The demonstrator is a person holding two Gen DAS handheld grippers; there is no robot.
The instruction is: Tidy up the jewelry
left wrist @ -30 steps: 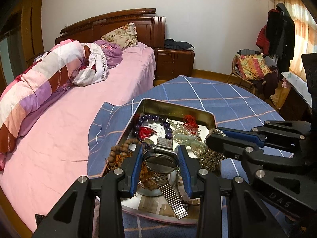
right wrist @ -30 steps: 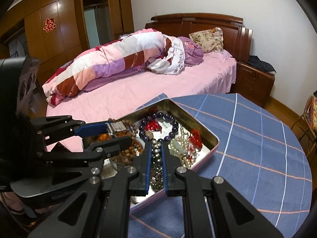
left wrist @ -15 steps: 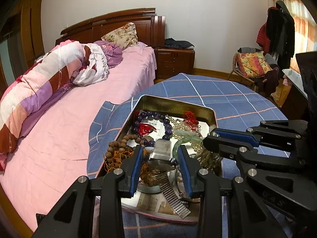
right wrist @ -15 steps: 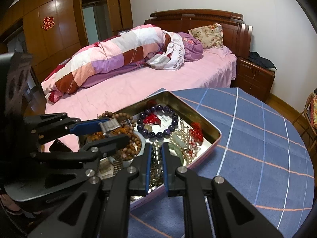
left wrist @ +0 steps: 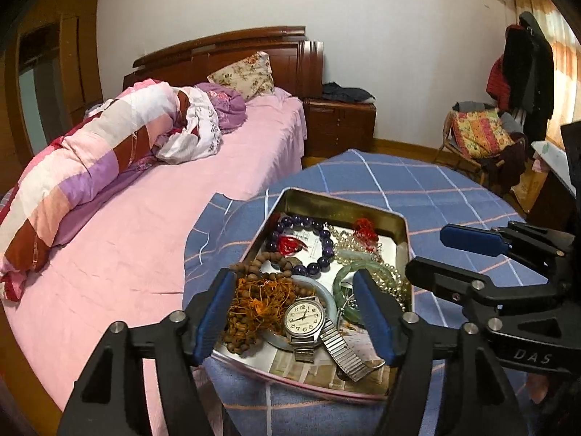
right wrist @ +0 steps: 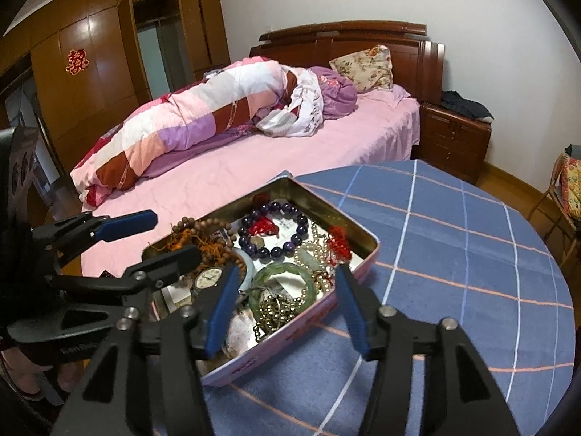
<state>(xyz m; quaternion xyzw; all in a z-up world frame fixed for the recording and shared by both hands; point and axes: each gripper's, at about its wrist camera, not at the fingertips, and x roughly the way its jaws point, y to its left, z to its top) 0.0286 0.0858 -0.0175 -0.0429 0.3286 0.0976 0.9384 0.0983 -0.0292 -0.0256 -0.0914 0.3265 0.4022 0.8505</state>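
A metal tin tray [left wrist: 345, 203] of jewelry sits on the blue checked tablecloth. My left gripper [left wrist: 292, 276] hangs over the tray's near end with its jaws opening and nothing pressed between them. Below it, a silver watch [left wrist: 304, 318] lies face up beside wooden beads [left wrist: 254, 301]. My right gripper [right wrist: 287, 272] is also opening, above a green bangle [right wrist: 308, 283] and a metal bead chain [right wrist: 279, 309] that rest in the tray [right wrist: 319, 200]. A purple bead bracelet [right wrist: 276, 250] lies farther back. Each gripper also shows in the other view, the right gripper [left wrist: 428, 250] and the left gripper [right wrist: 176, 234].
A pink bed [left wrist: 145, 239] with a rolled quilt runs along the table's left side. Behind stand a wooden nightstand [left wrist: 341, 127] and a chair with a cushion [left wrist: 479, 138]. Blue cloth [right wrist: 454, 254] stretches to the right of the tray.
Both grippers went from closed to wide. The left one let go of the watch, now flat in the tray. The right one let go of the bead chain, now lying by the bangle.
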